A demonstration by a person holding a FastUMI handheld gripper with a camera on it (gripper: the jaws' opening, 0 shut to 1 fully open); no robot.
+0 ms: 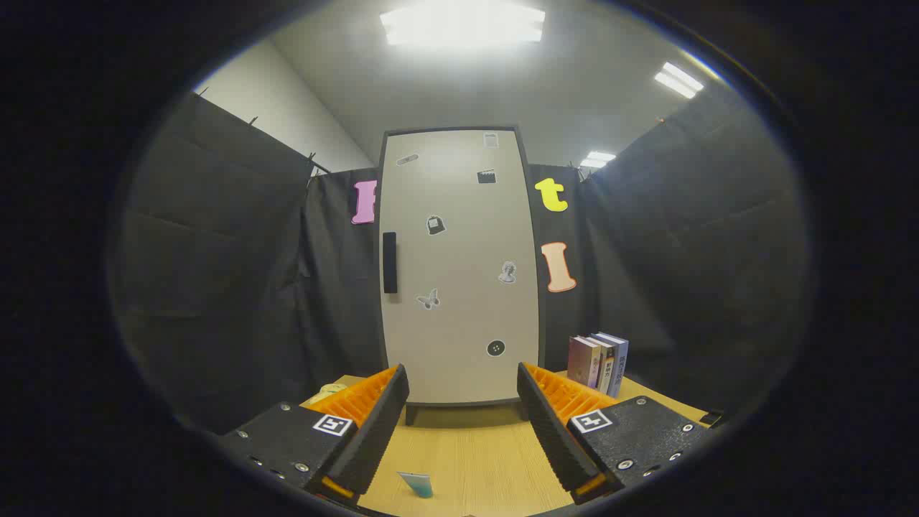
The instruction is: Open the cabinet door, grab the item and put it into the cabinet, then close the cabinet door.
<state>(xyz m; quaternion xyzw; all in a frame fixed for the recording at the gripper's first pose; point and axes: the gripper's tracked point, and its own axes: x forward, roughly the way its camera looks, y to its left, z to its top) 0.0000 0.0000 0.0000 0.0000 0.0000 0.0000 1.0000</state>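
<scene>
Gripper: the gripper [463, 402] hangs spread wide, ribbed fingers grasping nothing.
Cabinet: tall matte cabinet [459, 266] straight ahead beyond the fingers, door closed, small stickers scattered over it, slim dark bar handle [389, 262] on its left edge.
Item: small teal tube [418, 483] lying on the wood-grain table [467, 452], between the fingers.
Books: upright row of books [599, 362] just right of the cabinet.

Pale door, black trim, light wood

I see a beige cabinet door [459, 287] dotted with small grey-and-black stickers, a black handle [389, 262], a light wood-grain table [467, 452], books [598, 362] in pink, white and blue-grey, and a small teal item [418, 484] between the gripper's [463, 402] spread fingers.
</scene>
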